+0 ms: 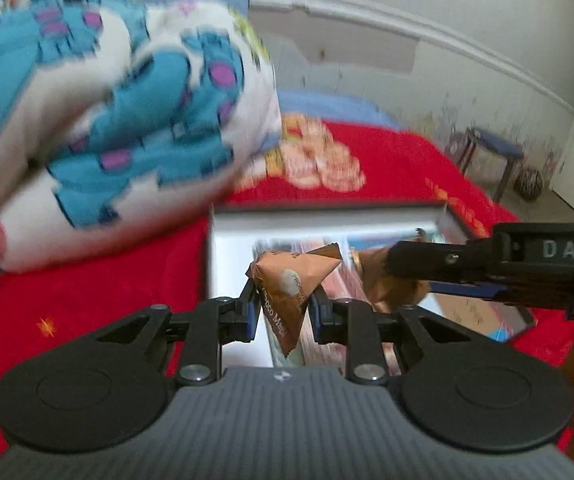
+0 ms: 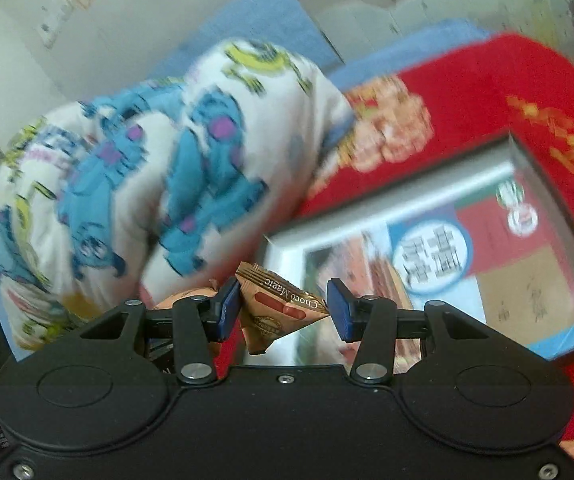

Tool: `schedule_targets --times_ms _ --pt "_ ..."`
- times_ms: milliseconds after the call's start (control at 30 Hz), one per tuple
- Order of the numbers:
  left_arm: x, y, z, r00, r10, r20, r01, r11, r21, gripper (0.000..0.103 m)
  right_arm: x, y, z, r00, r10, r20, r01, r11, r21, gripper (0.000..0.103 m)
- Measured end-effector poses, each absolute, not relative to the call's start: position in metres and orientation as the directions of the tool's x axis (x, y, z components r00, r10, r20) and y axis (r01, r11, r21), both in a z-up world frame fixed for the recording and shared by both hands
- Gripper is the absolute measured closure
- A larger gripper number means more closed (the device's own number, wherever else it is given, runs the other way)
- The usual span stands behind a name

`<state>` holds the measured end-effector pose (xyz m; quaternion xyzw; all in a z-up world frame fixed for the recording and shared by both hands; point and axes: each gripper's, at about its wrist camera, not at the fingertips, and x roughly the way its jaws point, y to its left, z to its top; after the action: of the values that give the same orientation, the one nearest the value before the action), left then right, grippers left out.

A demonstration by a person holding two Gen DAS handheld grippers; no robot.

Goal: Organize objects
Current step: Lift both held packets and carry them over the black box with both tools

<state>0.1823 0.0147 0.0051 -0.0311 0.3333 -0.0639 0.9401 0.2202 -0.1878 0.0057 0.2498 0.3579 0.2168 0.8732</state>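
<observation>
A brown, pyramid-shaped snack packet [image 1: 291,292] is sitting pinched between blue pads, its printed face turned toward the camera and one sealed tail hanging down. A second packet of the same kind [image 2: 283,308] (the lettering on it reads "Choco Magic") is being held the same way, tilted, with a red mark on its side. In the left wrist view this second packet [image 1: 383,280] is showing just right of the first. Both are hanging above a box with a silver rim [image 2: 367,204] lying on red bedding, right of a patterned cushion.
</observation>
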Motion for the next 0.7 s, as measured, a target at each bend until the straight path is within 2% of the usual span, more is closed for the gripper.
schedule_targets --times_ms 233,433,533,700 --pt "0.186 0.009 -0.025 0.725 -0.158 -0.670 0.123 0.987 -0.101 0.074 0.228 -0.185 -0.031 0.604 0.526 -0.598 -0.132 0.807 0.576 0.058" --pt "0.188 0.005 -0.036 0.703 -0.177 -0.689 0.123 0.984 -0.127 0.074 0.221 -0.195 -0.038 0.670 0.473 -0.573 -0.032 0.789 0.614 0.058" --pt "0.188 0.004 -0.039 0.699 -0.171 -0.695 0.113 0.985 -0.128 0.074 0.222 -0.190 -0.039 0.649 0.455 -0.610 -0.046 0.823 0.566 0.058" --pt "0.188 0.003 -0.041 0.700 -0.164 -0.695 0.115 0.986 -0.117 0.074 0.223 -0.187 -0.040 0.641 0.472 -0.606 -0.057 0.816 0.575 0.058"
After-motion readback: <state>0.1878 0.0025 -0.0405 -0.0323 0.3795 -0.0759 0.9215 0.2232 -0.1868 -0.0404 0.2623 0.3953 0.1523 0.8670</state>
